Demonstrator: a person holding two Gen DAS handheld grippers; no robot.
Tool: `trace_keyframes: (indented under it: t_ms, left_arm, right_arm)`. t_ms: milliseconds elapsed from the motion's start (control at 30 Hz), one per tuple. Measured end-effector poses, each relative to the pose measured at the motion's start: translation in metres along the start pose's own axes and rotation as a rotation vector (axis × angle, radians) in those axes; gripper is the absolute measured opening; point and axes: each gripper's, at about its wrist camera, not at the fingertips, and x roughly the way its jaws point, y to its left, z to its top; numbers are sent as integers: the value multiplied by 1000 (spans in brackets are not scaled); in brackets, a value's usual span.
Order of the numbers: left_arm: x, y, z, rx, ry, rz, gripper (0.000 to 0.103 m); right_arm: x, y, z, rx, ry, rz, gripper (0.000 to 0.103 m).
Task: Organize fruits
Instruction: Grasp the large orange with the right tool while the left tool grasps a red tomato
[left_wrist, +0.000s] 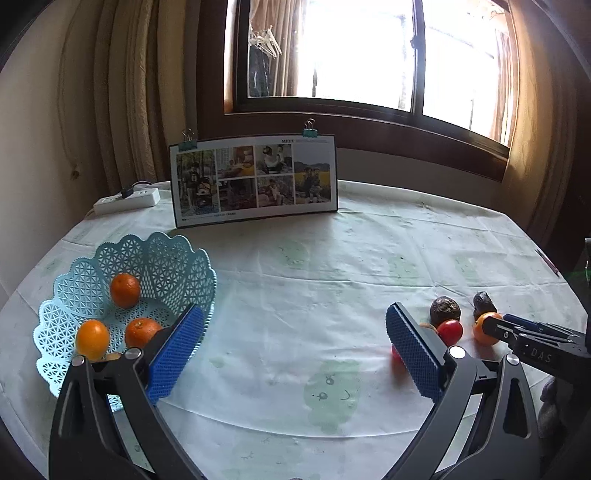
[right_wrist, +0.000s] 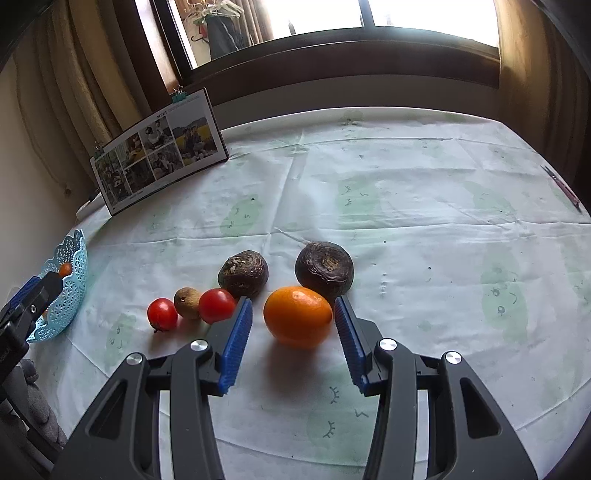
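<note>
- The right hand-held gripper (right_wrist: 293, 334) is standing spread, its blue pads on either side of a loose orange (right_wrist: 297, 316) that is sitting on the worktop (right_wrist: 424, 206) — whether the pads are touching it, I cannot tell.
- Just behind that orange two dark, wrinkled fruits (right_wrist: 243, 272) (right_wrist: 324, 266) are lying; to its left are two red tomatoes (right_wrist: 161, 314) (right_wrist: 216, 305) with a small brown fruit (right_wrist: 187, 302) between them.
- The left hand-held gripper (left_wrist: 295, 341) is also spread wide, gripping nothing, hanging over bare cloth.
- Its left finger is covering part of the blue basket (left_wrist: 74, 284), which is holding three oranges (left_wrist: 125, 290) (left_wrist: 92, 339) (left_wrist: 142, 331) — a fourth brownish thing below them is mostly hidden.
- A photo board (left_wrist: 255, 179) is standing at the far edge.
</note>
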Motion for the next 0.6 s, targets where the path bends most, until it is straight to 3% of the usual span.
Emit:
trace_keyframes:
  t_ms: [333, 533, 600]
  left_arm:
    - [29, -33, -8, 99, 100, -124, 100]
    - [47, -56, -15, 177, 168, -185, 92]
    - [52, -61, -16, 194, 189, -199, 84]
  right_arm:
    - [16, -4, -1, 11, 40, 0, 47]
    - [18, -1, -1, -4, 45, 8, 47]
    - [18, -1, -2, -8, 44, 13, 44]
